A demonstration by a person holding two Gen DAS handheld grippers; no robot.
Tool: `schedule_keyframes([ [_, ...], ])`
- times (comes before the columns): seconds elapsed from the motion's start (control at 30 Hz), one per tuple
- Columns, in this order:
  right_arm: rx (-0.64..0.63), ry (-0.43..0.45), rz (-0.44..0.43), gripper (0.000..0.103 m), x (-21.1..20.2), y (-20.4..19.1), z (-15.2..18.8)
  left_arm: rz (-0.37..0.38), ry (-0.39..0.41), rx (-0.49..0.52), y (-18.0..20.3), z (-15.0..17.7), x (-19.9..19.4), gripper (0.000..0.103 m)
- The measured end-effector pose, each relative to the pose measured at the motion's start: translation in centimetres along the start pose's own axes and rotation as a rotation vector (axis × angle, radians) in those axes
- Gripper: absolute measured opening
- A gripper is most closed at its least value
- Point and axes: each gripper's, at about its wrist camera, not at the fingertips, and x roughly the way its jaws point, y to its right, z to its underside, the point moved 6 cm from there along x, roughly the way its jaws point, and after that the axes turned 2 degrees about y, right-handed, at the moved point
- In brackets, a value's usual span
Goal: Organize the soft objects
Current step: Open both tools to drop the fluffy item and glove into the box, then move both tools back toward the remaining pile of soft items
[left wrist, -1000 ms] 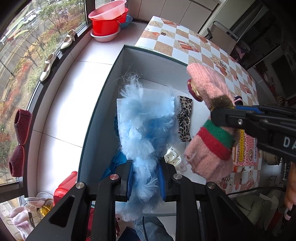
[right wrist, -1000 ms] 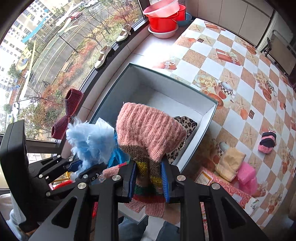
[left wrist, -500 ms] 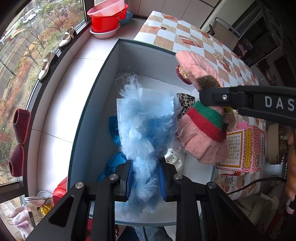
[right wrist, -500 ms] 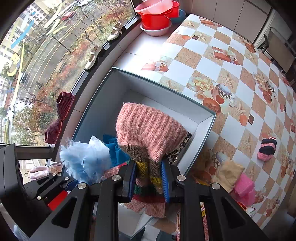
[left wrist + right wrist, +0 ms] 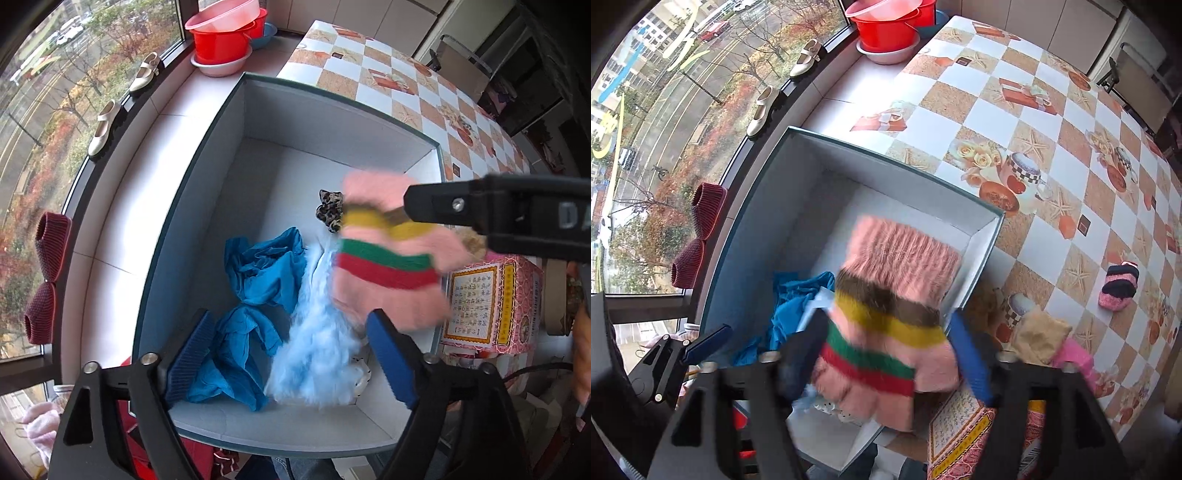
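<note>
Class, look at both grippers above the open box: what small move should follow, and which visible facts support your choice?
Probably lift both grippers straight up and clear of the box. The left gripper and right gripper are opening, pads off the fabric. The fluffy blue piece lies in the box; the blurred pink striped sock seems to be dropping in, so nothing needs holding.

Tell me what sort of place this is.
Probably a home, a kitchen or dining corner high up in a flat: a table with a checked oilcloth, stacked plastic basins on a window ledge, a street with trees far below.
</note>
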Motion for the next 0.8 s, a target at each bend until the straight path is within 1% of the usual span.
schedule_keyframes([
  [0.03,0.003,0.003,0.004,0.089,-0.1,0.1,0.0,0.000,-0.002,-0.010,-0.1,0.1,0.1,0.099],
  [0.07,0.003,0.005,0.008,0.096,-0.2,0.2,0.0,0.003,-0.005,-0.021,-0.2,0.3,0.2,0.103],
  [0.1,0.003,0.005,0.009,0.102,-0.3,0.3,0.0,0.005,-0.006,-0.031,-0.2,0.4,0.2,0.103],
  [0.17,0.001,0.002,0.010,0.102,-0.3,0.3,0.1,0.007,0.005,-0.047,-0.3,0.5,0.1,0.103],
  [0.3,-0.025,0.009,0.025,0.102,-0.6,0.1,0.5,0.016,0.017,-0.046,-0.1,0.7,-0.2,0.103],
  [0.47,-0.023,0.006,0.014,0.102,-1.0,-0.1,0.9,0.022,0.015,-0.069,-0.4,0.9,-0.8,0.103],
  [0.63,-0.017,0.006,0.009,0.102,-1.4,-0.1,1.3,-0.001,0.009,-0.067,-0.6,1.2,-1.0,0.103],
  [0.8,-0.017,0.009,0.013,0.102,-1.9,-0.1,1.6,0.010,0.006,-0.078,-0.7,1.6,-1.4,0.103],
])
